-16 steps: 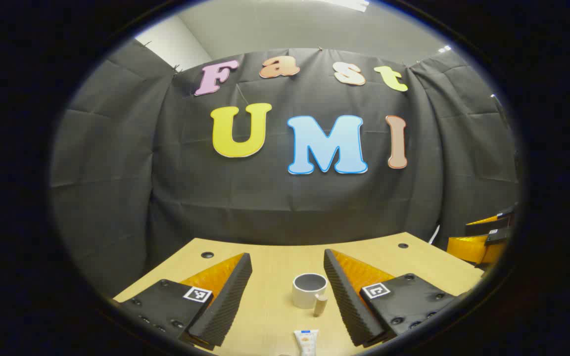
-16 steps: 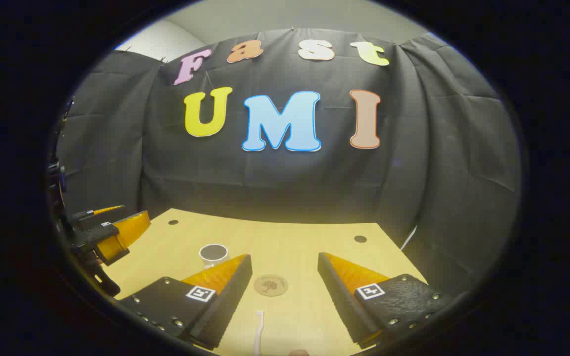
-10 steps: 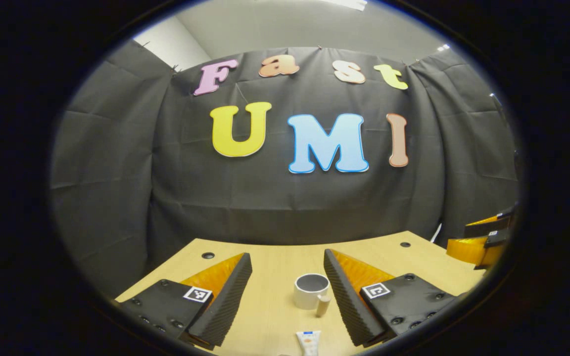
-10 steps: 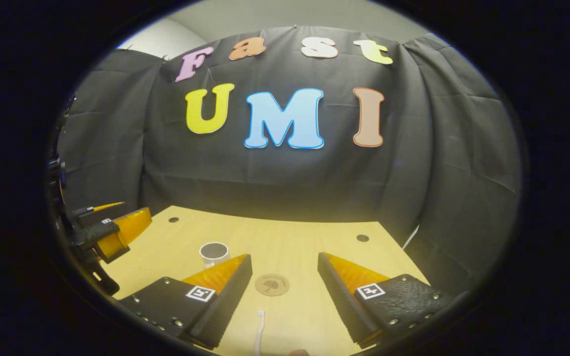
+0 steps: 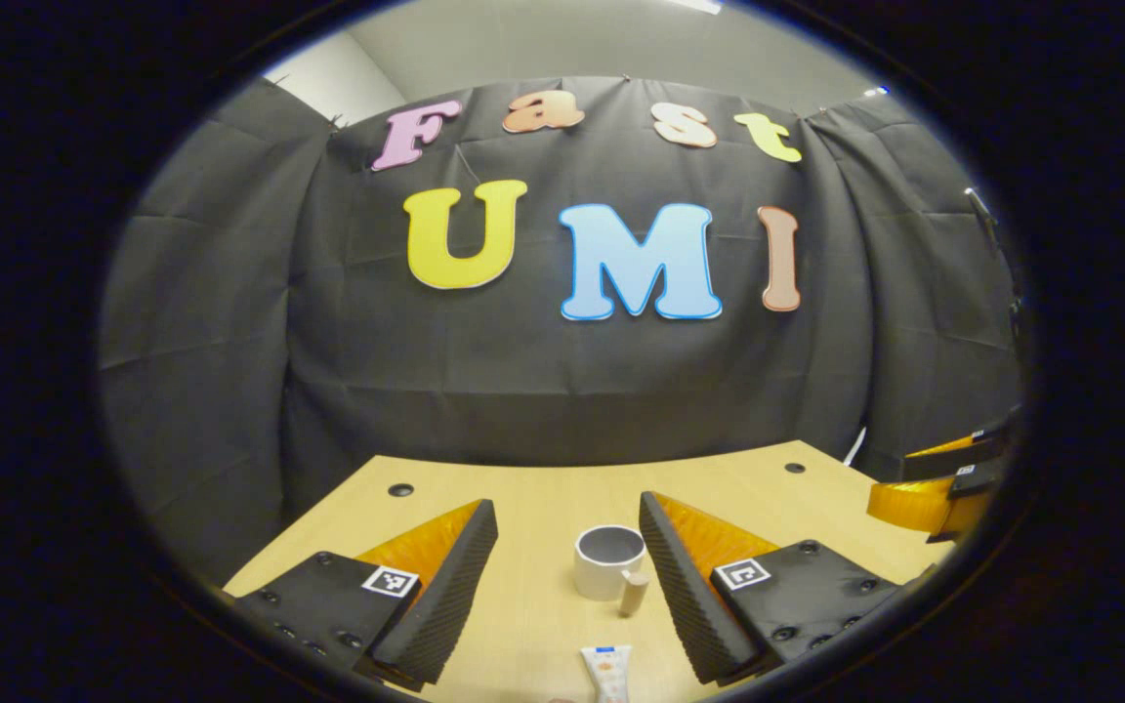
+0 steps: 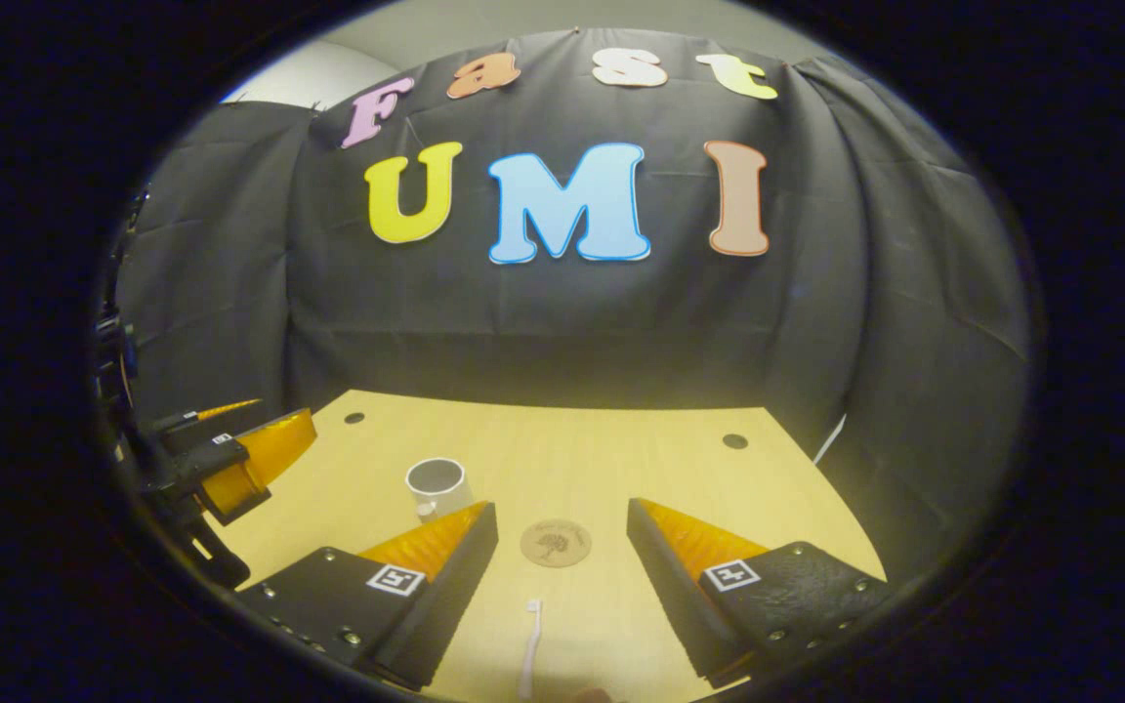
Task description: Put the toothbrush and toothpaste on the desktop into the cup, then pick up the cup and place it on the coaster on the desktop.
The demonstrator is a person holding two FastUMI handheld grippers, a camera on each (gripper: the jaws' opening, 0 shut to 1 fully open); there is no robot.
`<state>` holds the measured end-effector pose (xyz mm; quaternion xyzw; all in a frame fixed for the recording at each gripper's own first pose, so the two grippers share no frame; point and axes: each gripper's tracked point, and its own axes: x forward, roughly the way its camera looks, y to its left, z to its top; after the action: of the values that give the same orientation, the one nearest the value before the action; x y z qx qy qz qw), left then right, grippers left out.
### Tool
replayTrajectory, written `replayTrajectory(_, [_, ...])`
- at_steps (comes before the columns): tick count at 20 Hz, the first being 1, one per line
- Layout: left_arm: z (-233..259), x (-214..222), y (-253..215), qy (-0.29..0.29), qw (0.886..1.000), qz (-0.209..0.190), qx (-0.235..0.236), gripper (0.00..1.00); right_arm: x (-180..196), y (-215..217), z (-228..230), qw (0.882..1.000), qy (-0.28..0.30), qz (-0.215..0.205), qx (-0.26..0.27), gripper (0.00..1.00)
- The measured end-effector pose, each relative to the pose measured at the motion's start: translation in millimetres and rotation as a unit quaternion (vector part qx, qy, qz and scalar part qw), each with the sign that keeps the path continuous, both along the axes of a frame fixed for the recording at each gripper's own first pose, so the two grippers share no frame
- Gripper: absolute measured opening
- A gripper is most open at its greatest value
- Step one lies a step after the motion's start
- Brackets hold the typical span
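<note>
Toothpaste (image 5: 606, 672) lies nearest in the left gripper view, a small tube flat on the counter (image 5: 543, 605) just below the left tongs (image 5: 567, 527), which are spread wide and empty. Soft and light, it would likely dent if pinched hard; a grip across the firmer cap end looks safest. In the right gripper view the toothbrush (image 6: 530, 656) lies flat between the fingers of the right tongs (image 6: 562, 527), also released and holding nothing. Thin, stiff and low, it may skid, so a pinch across the mid-handle seems best. Beyond it sits the round coaster (image 6: 556, 543), bare. Farther left stands the cup (image 6: 437, 486), upright and empty; probably rigid, smooth and easily tipped, with a handle toward the camera in the left gripper view.
</note>
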<state>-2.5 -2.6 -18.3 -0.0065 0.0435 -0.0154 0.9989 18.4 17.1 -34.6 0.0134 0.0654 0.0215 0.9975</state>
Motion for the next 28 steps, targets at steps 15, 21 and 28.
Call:
replayTrajectory(15, [-125.4,-34.9,-16.1,0.285,0.956,-0.021,-0.073,0.94,13.4,23.6,-107.3,0.978,0.205,0.025,0.009,0.89])
replayTrajectory(21, [-172.6,-53.3,-18.5,0.401,0.912,-0.016,-0.084,0.97,12.3,30.8,-150.1,0.956,0.291,0.035,0.013,0.89])
replayTrajectory(28, [-216.7,-78.8,-24.7,0.512,0.857,-0.023,-0.054,1.00,9.9,32.2,-197.3,0.921,0.388,0.032,-0.001,0.90])
